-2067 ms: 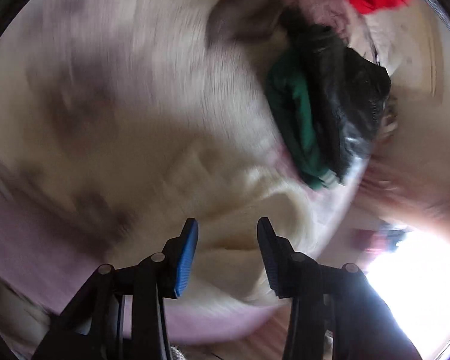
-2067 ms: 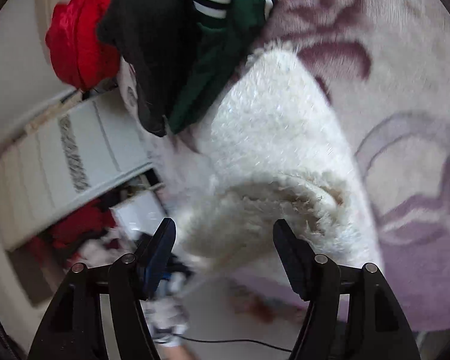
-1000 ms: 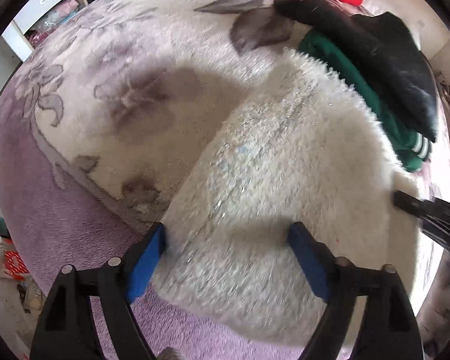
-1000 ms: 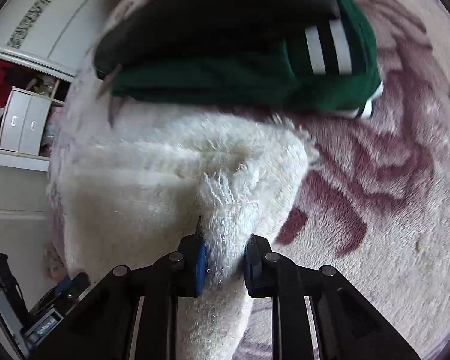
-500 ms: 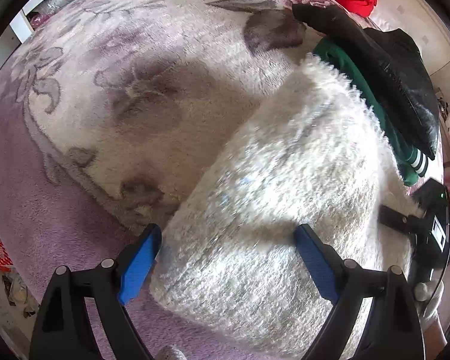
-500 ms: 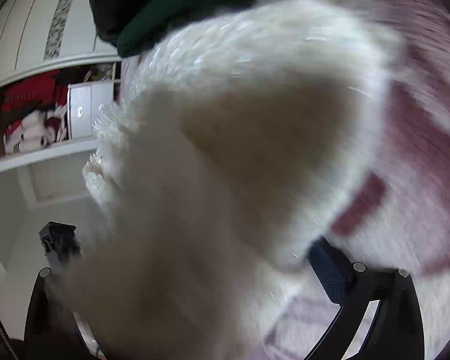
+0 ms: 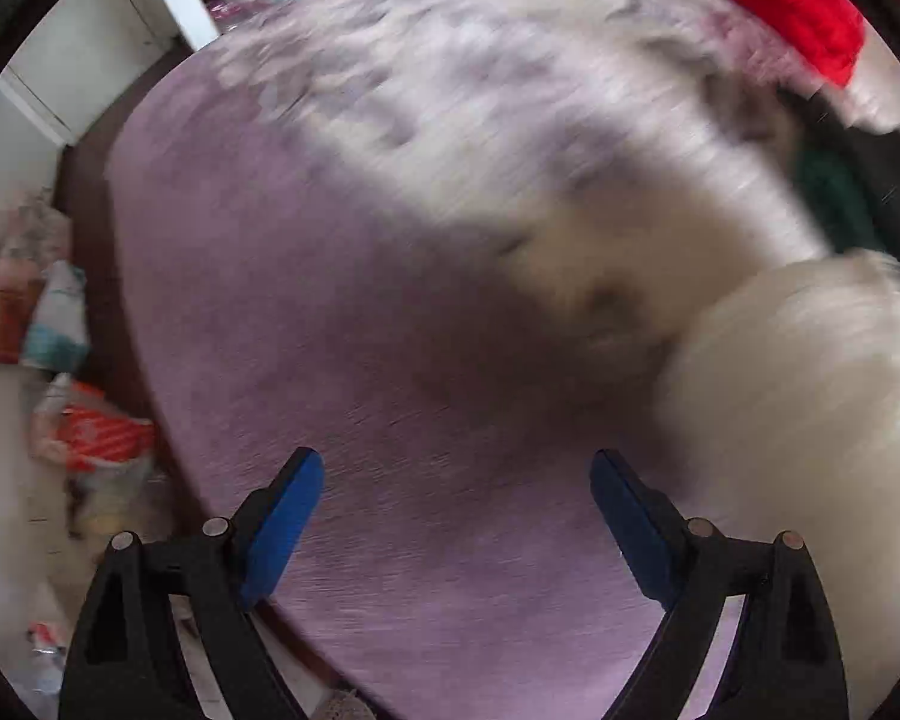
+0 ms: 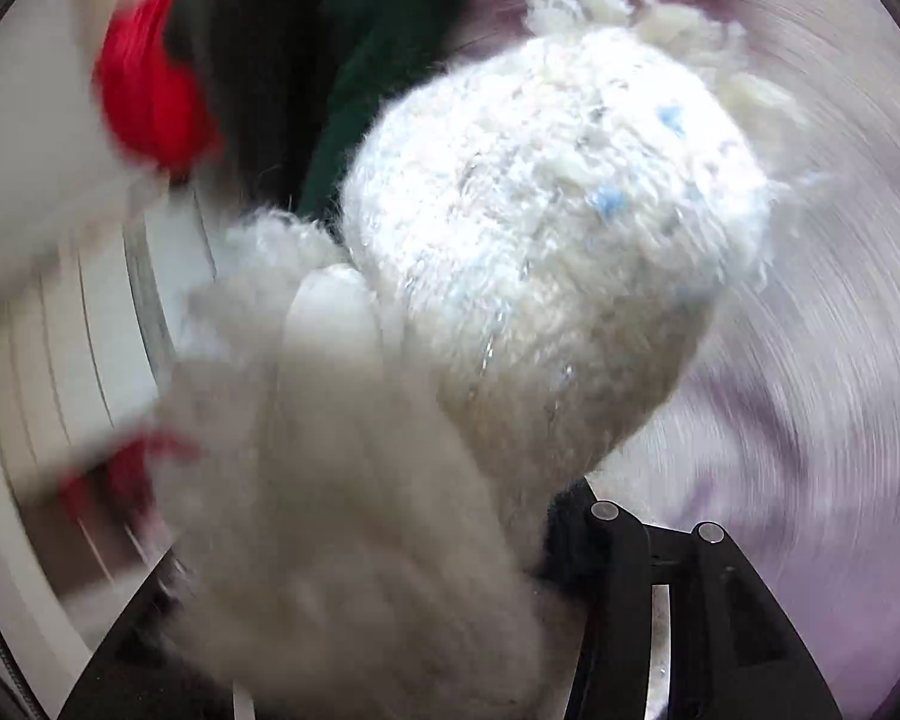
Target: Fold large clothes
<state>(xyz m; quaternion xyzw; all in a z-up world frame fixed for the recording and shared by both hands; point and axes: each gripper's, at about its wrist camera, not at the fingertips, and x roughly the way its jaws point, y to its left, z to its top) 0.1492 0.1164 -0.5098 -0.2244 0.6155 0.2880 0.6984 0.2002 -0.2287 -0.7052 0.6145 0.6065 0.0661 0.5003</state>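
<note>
Left gripper (image 7: 455, 516) gapes empty over the rug (image 7: 390, 360) – right gripper (image 8: 390, 540) smothered in the fleece (image 8: 540, 228), its grip untellable

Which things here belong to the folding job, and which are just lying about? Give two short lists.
Job in hand:
white fluffy garment
right gripper, garment bunched over it
left gripper, open, empty
purple rug, the work surface

Lying about:
red cloth
green garment
packets on the floor
</note>
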